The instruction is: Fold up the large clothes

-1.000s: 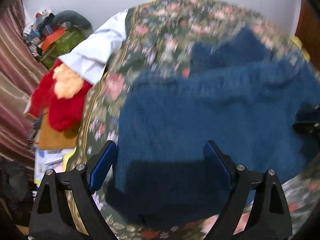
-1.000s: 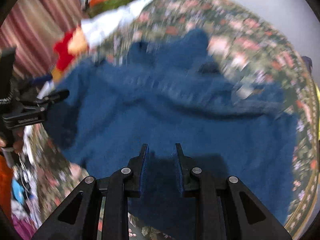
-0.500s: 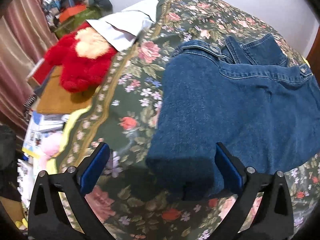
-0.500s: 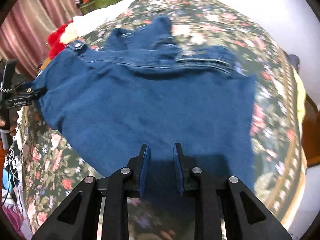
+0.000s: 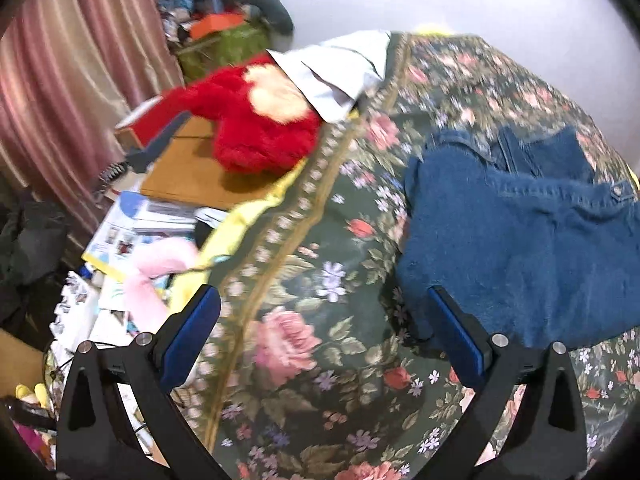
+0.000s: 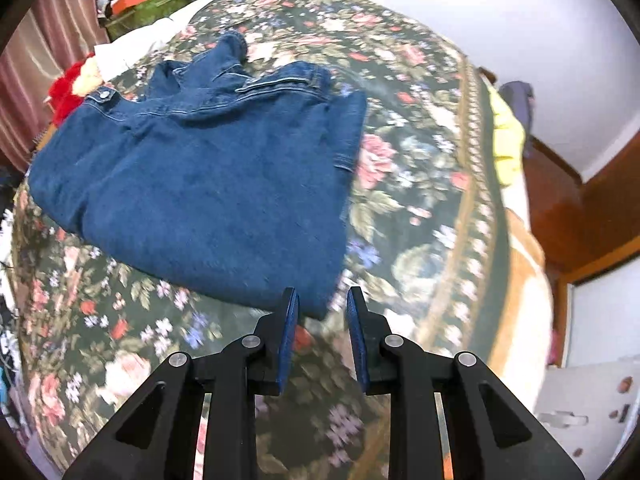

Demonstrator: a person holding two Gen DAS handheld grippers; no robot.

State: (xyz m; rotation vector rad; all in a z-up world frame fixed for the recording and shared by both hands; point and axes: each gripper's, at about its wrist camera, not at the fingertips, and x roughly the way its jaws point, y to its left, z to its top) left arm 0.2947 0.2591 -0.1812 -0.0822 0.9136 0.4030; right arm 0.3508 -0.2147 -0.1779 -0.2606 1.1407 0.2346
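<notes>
**Denim Folded on Floral Bed, Both Grippers Clear**

A folded pair of blue jeans [image 6: 200, 176] lies flat on the floral bedspread [image 6: 420, 184], waistband and button toward the head of the bed, where a white pillow [image 5: 340, 68] rests. The bundle's long axis appears to run across the bed, its folded edge nearest the cameras. The left gripper [image 5: 324, 336] hangs with jaws spread wide and empty, beside the near left corner of the jeans, over bare bedspread. The right gripper [image 6: 322, 312] is parted only narrowly and holds nothing, poised just off the near right corner of the jeans. A fold looks just finished, with both grippers released. A further fold, if wanted, would call for gripping the two near corners and carrying them toward the waistband. A red plush toy [image 5: 256, 124] sits beyond the bed edge, left of the jeans.
</notes>
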